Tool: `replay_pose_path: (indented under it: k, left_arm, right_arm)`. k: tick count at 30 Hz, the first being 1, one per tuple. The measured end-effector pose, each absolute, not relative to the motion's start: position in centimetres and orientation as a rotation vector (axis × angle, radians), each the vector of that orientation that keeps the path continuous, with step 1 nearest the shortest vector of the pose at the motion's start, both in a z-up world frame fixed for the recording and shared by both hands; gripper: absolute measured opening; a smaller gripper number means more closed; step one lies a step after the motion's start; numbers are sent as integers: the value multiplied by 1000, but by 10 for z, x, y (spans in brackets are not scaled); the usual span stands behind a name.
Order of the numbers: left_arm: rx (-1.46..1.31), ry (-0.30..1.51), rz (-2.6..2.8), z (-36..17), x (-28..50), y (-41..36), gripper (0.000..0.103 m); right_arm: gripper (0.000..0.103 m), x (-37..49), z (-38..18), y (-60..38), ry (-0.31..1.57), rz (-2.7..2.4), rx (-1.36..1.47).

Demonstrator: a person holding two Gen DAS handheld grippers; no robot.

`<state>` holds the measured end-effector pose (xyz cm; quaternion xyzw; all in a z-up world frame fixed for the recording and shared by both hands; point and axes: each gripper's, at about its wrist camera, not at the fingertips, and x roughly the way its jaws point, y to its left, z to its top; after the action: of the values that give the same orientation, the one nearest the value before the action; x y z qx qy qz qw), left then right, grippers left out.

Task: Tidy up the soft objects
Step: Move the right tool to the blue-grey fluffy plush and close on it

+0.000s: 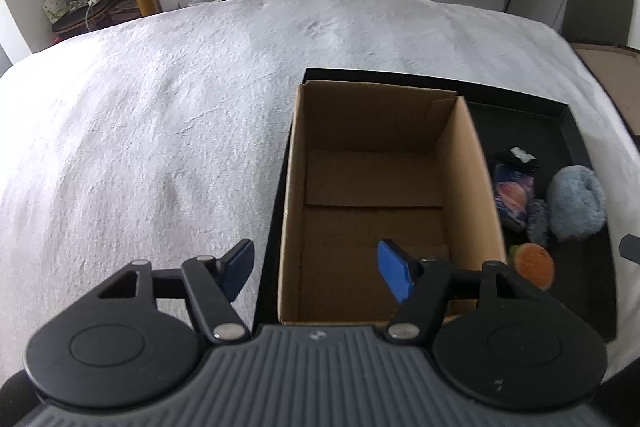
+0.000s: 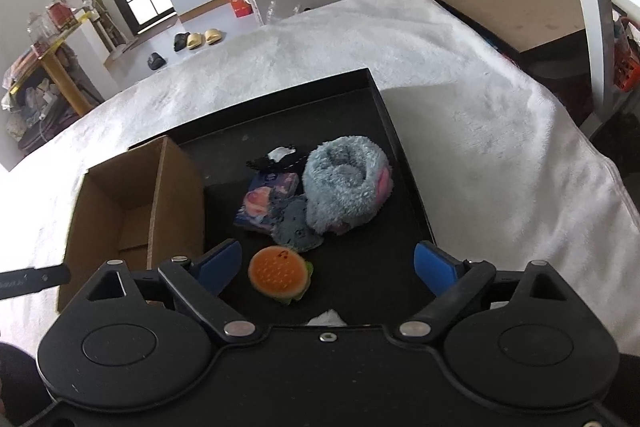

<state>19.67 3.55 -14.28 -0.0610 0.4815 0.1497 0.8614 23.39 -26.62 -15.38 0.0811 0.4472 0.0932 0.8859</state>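
Burger toy: a small soft orange-and-green squishy lying on the black tray, on the side of the cardboard box facing the right gripper, and the nearest soft item to that gripper.
Fluffy blue slipper: sitting further out on the tray from the box than the burger toy, leaning against a small grey plush.
Printed pouch: lying flat just beside the box wall, partly tucked under the grey plush; a dark item with a white tag is lying beyond it.
Cardboard box: standing open-topped on the tray's left part, and it is looking bare inside in the left wrist view.
Right gripper: hovering above the burger toy with both blue fingers spread wide, gripping nothing.
Left gripper: hanging over the box's near left edge, its fingers also spread wide and carrying nothing.
Step in hand: judging from the pose, the right gripper is lining up to pick the burger toy.
Doing it well: centring the toy between the fingers, coming down until the tips are nearly touching the tray, then closing gently, since the toy is probably squashing easily.
Risk: drifting toward the box side is likely nudging the toy away or catching the box wall.
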Motion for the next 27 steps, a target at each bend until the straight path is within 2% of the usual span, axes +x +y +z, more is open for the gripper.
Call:
replay_pose_path:
  k: [9, 18, 24, 27]
  left_arm:
    - [-124, 1046, 381, -169, 221, 49, 61]
    - [-115, 1068, 426, -189, 234, 52, 46]
    - [-102, 1082, 443, -197, 243, 50, 30]
    - [-98, 1093, 456, -200, 248, 51, 17]
  right_arm:
    - [94, 277, -184, -259, 969, 150, 160]
    - [96, 307, -213, -252, 988, 128, 168]
    - [96, 321, -232, -252, 992, 112, 145]
    - [96, 326, -239, -252, 986, 118, 135]
